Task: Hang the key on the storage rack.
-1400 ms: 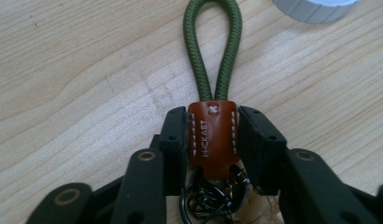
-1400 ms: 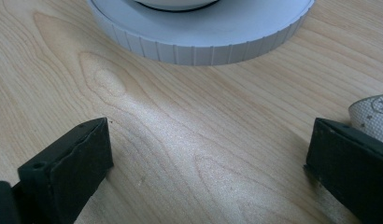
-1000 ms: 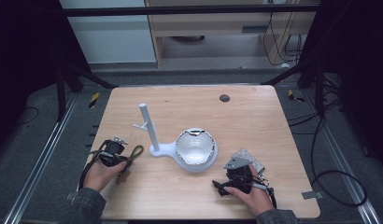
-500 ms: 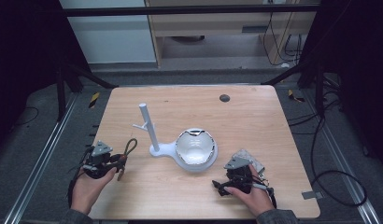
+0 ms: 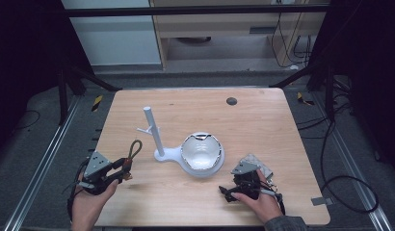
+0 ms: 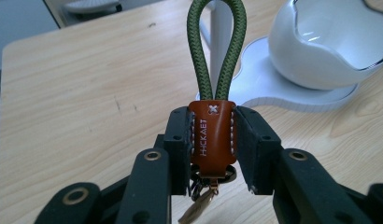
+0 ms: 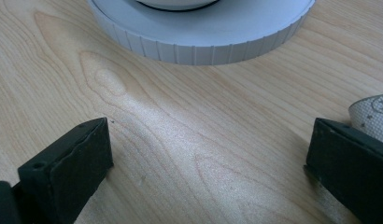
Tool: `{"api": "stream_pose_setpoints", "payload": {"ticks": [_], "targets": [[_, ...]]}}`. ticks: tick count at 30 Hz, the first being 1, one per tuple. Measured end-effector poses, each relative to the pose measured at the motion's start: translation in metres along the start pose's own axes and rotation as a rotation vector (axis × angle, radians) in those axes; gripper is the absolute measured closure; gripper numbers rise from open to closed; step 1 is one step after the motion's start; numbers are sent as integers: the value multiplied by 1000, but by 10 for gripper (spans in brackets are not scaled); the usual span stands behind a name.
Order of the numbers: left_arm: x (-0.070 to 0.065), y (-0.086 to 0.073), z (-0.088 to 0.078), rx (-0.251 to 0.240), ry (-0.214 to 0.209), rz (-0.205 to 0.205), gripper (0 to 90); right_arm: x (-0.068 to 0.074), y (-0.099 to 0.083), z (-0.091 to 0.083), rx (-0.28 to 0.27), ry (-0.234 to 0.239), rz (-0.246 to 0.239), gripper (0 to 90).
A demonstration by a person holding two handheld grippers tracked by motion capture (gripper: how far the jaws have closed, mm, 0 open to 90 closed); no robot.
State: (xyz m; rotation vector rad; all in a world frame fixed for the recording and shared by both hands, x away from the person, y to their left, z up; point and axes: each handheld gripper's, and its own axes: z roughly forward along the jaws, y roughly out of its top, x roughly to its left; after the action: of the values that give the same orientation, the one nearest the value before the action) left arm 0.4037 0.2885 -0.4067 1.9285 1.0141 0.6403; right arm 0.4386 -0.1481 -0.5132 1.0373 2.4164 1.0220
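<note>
While the left gripper (image 5: 122,169) clamps the brown leather tab of a key strap (image 6: 212,137) between its two jaws, the green cord loop (image 6: 217,51) stands straight out beyond the jaw tips, and that is what the coming move likely turns on. In the high view the loop (image 5: 134,148) points away from the person and a little toward the middle of the table, so its long axis aims roughly at the white stand (image 5: 153,132), whose upright post with a short side peg rises just beyond and to the right of it. In the left gripper view the post (image 6: 222,28) shows right behind the loop, nearly in line with it, with the white bowl (image 6: 329,42) off to one side on the same base. Metal rings and a clasp hang below the tab. Strap and stand are near but apart. The right gripper (image 5: 232,191) rests on the table (image 5: 263,120) with its jaws spread wide and nothing between them, close to the round base (image 7: 203,39). Judging by this, the left hand is the one placed to carry the loop onto the peg.
</note>
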Motion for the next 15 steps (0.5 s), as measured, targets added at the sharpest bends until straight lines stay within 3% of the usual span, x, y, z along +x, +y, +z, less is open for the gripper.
{"api": "stream_pose_setpoints", "payload": {"ticks": [15], "targets": [[-14, 11, -9, -91, -24, -2, 661, 0, 0, 0, 0, 1, 0, 3]]}}
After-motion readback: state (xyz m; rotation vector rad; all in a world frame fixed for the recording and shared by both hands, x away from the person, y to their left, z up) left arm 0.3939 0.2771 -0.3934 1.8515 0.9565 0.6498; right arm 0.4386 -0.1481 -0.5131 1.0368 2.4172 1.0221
